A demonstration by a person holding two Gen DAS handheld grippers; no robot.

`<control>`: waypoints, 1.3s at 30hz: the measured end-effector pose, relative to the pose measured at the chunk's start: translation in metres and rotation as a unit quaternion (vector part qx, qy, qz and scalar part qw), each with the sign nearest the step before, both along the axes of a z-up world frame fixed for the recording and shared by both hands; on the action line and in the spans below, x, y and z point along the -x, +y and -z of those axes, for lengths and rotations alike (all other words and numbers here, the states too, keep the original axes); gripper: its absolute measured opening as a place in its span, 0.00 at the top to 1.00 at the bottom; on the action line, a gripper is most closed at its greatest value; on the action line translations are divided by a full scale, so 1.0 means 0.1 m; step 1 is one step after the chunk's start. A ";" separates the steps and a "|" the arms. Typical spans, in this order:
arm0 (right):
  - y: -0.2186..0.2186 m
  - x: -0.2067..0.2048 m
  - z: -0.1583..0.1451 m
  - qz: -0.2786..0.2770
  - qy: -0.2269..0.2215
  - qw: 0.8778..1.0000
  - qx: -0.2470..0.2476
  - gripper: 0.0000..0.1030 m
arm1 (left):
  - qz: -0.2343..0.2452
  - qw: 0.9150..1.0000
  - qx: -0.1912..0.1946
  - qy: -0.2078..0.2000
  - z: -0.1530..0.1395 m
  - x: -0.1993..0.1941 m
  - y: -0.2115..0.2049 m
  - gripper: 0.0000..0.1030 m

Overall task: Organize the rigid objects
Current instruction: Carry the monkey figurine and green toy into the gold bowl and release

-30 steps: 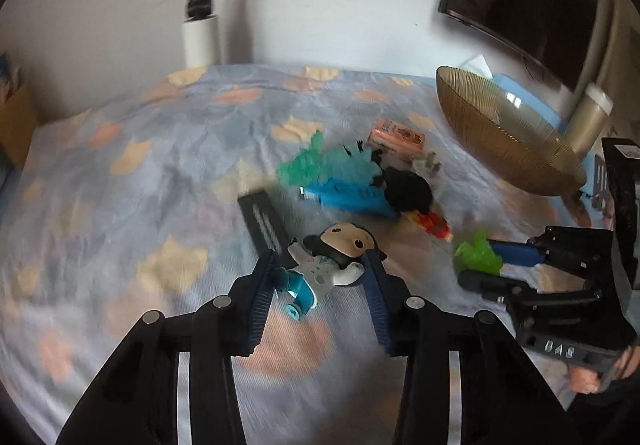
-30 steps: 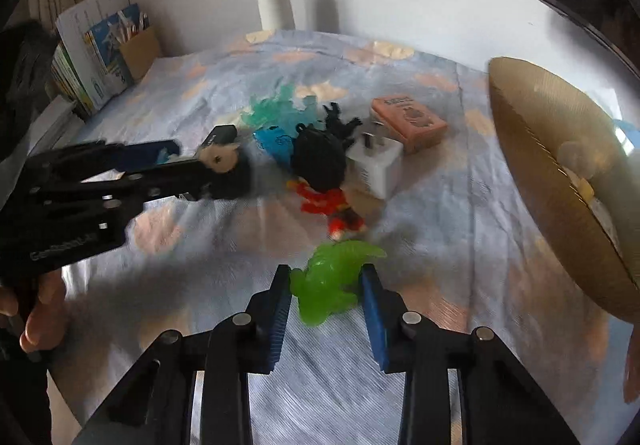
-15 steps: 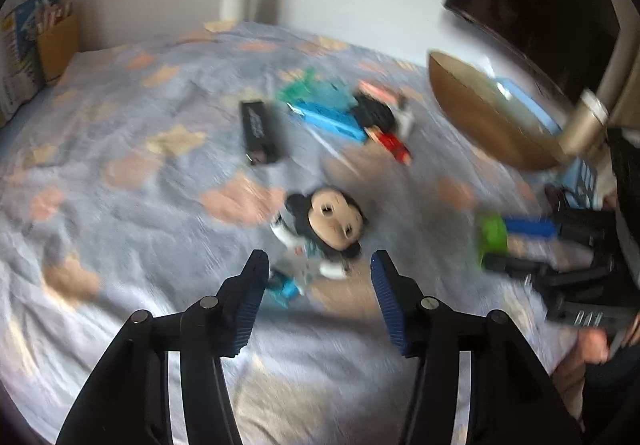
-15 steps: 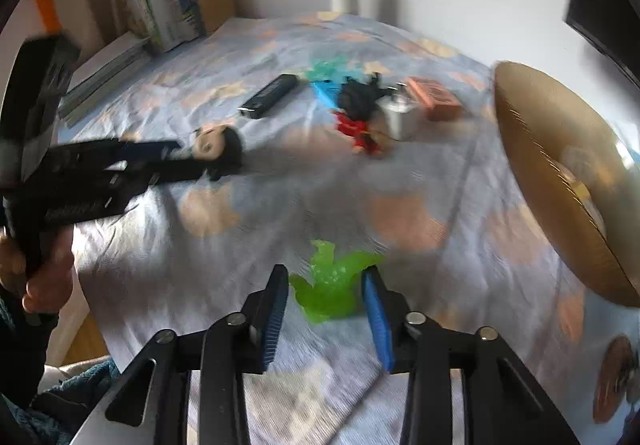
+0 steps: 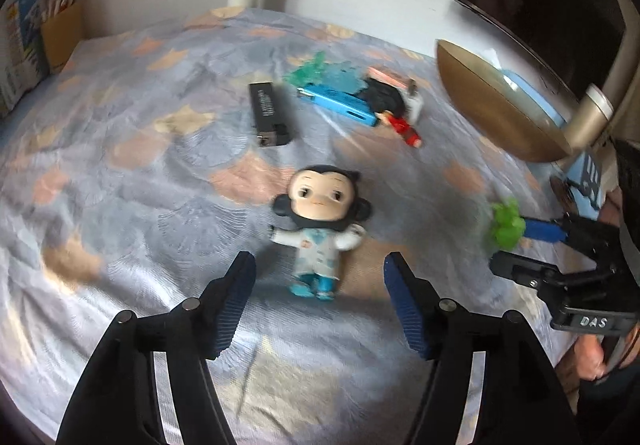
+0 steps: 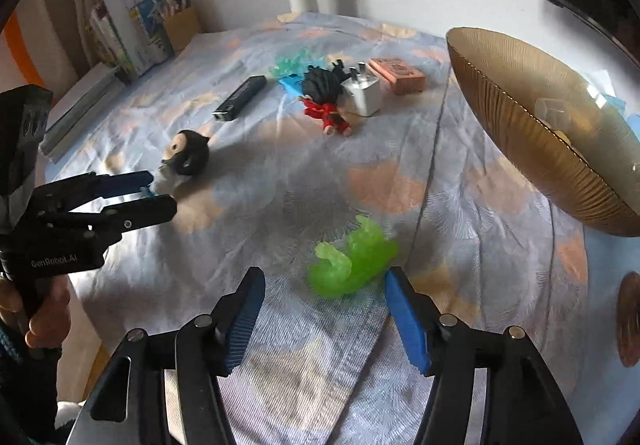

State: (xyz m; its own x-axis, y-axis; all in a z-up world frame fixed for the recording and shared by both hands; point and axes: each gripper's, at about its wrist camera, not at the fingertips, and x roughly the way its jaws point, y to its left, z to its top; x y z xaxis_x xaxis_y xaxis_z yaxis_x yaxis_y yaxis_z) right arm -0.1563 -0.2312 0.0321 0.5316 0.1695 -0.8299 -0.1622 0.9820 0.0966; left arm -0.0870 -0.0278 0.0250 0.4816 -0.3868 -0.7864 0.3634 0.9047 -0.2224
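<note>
Left gripper (image 5: 318,277): jaws opening, blue pads clear of the monkey-eared doll figure (image 5: 320,221) that lies between them on the cloth, feet toward the camera, head away.
Right gripper (image 6: 324,297): jaws opening; the translucent green figure (image 6: 352,261) rests on the cloth between the tips, its near-right edge touching or almost touching the right pad.
Key relation: each toy lies straight ahead of its own gripper, released on the near part of the bed; the doll's long axis runs along the left gripper's line, so a re-grip would close across its body.
Bedspread (image 5: 120,205): blue-grey with tan patches, carrying everything.
Far cluster: a black rectangular device (image 5: 268,113) to the left; then a teal translucent figure (image 5: 320,71), a blue flat tool (image 5: 340,107), a red-and-black figurine (image 6: 326,101), a white plug adapter (image 6: 364,95) and an orange box (image 6: 398,75), packed touching.
Golden bowl (image 6: 532,125): at the right edge, tilted in view, well apart from both toys; likely the destination, though its contents are hard to read.
Hard to make out: motion blur softens the green figure's shape; the blue tool's identity is uncertain.
</note>
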 end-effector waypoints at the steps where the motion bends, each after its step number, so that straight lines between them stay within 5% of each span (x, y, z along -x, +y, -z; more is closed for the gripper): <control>1: -0.01 -0.01 -0.01 0.004 -0.002 1.000 -0.002 0.41 | -0.007 1.000 0.009 0.002 0.00 -0.03 0.02 0.37; 4: -0.07 -0.02 -0.06 0.027 -0.017 0.999 -0.007 0.41 | -0.018 0.999 0.028 0.009 0.00 -0.11 0.01 0.37; 8: -0.18 0.01 -0.16 0.043 -0.031 0.998 -0.016 0.41 | -0.010 1.000 -0.003 -0.002 0.01 -0.14 -0.17 0.38; 12: -0.15 0.03 -0.10 0.029 -0.006 0.999 -0.042 0.41 | -0.017 0.998 -0.062 -0.015 0.01 -0.13 -0.35 0.51; 15: -0.05 0.00 -0.05 0.025 -0.011 0.999 -0.024 0.52 | -0.017 0.998 -0.062 -0.015 0.01 -0.12 -0.35 0.51; 17: -0.02 -0.05 -0.02 0.038 -0.014 0.999 -0.008 0.71 | -0.019 0.998 -0.057 -0.020 0.01 -0.11 -0.34 0.51; 22: -0.04 -0.04 -0.03 0.042 -0.034 0.999 0.003 0.73 | -0.018 0.999 -0.033 -0.033 -0.07 -0.03 -0.32 0.51; 26: -0.14 0.02 -0.28 0.047 -0.071 0.996 0.005 0.73 | -0.015 0.998 -0.016 -0.064 -0.35 -0.03 -0.40 0.51; 31: -0.60 0.11 -0.95 0.096 -0.152 0.983 0.029 0.73 | 0.004 0.992 0.023 -0.125 -0.92 -0.07 -0.60 0.51; 35: -1.04 0.15 -1.34 0.147 -0.187 0.971 0.029 0.73 | 0.049 0.984 0.051 -0.164 -1.34 -0.18 -1.02 0.51; 39: -1.39 0.12 -1.46 0.187 -0.186 0.965 0.004 0.73 | 0.093 0.980 0.056 -0.168 -1.41 -0.29 -1.56 0.51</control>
State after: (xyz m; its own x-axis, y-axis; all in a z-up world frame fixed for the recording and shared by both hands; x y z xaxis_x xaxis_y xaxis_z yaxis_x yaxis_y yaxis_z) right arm -0.1686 -0.3703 0.1776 0.8149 -0.0981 -0.5712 0.1818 0.9791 0.0913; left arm -0.0581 -0.1835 0.1661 0.6196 -0.5668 -0.5430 0.5890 0.7930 -0.1556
